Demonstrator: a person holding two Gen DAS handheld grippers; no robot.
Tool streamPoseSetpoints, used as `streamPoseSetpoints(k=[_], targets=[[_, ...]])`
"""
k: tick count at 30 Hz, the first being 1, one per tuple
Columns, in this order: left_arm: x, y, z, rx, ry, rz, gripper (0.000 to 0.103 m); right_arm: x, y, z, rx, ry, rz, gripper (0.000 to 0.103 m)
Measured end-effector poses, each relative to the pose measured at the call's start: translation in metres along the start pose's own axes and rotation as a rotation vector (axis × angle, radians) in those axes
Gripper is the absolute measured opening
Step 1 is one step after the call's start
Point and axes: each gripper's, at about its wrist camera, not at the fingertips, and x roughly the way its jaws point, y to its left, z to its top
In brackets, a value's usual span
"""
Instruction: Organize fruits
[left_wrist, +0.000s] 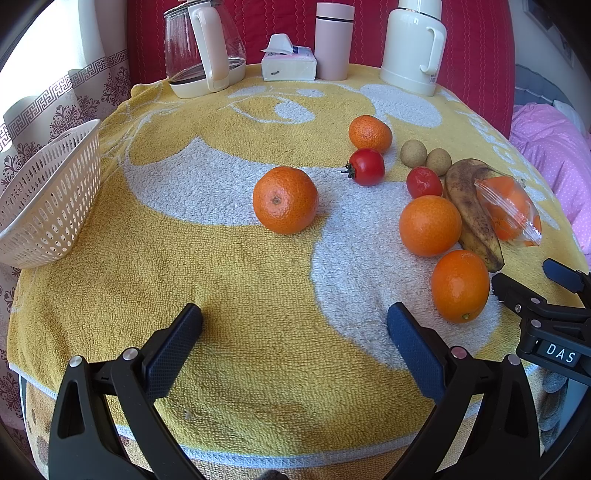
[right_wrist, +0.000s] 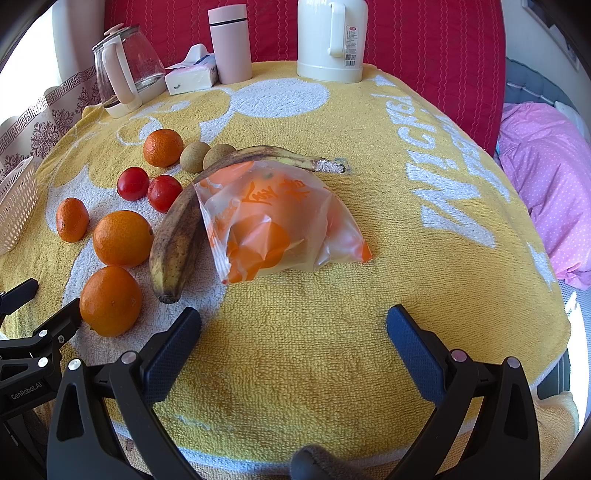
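Several oranges lie on the yellow towel: a lone orange (left_wrist: 285, 199) mid-table, others (left_wrist: 430, 225) (left_wrist: 460, 286) at the right. Beside them are two tomatoes (left_wrist: 366, 167), two brown longans (left_wrist: 413, 152), a spotted banana (right_wrist: 177, 243) and a bagged orange (right_wrist: 280, 221). My left gripper (left_wrist: 294, 314) is open and empty, short of the lone orange. My right gripper (right_wrist: 294, 314) is open and empty, just in front of the bagged orange. A white slotted basket (left_wrist: 48, 199) sits at the table's left edge.
Along the back stand a glass kettle (left_wrist: 203, 48), a tissue pack (left_wrist: 288, 61), a pink flask (left_wrist: 334, 40) and a white thermos (left_wrist: 412, 44). A red headboard rises behind them, and pink bedding (right_wrist: 546, 184) lies to the right. The towel (left_wrist: 221, 266) falls off at the front edge.
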Motion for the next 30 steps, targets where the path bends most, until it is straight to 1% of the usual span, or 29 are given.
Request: streamPoseSetpoints(k=[23, 30], targets=[[0.0009, 0.0005, -0.0002, 0.0, 0.0, -0.001, 0.101, -0.0023, 0.0032, -0.0017, -0.009, -0.004, -0.009, 0.098], [0.0, 0.0007, -0.0005, -0.001, 0.001, -0.002, 0.101, -0.0019, 0.0, -0.0011, -0.036, 0.008, 0.027, 0.098]])
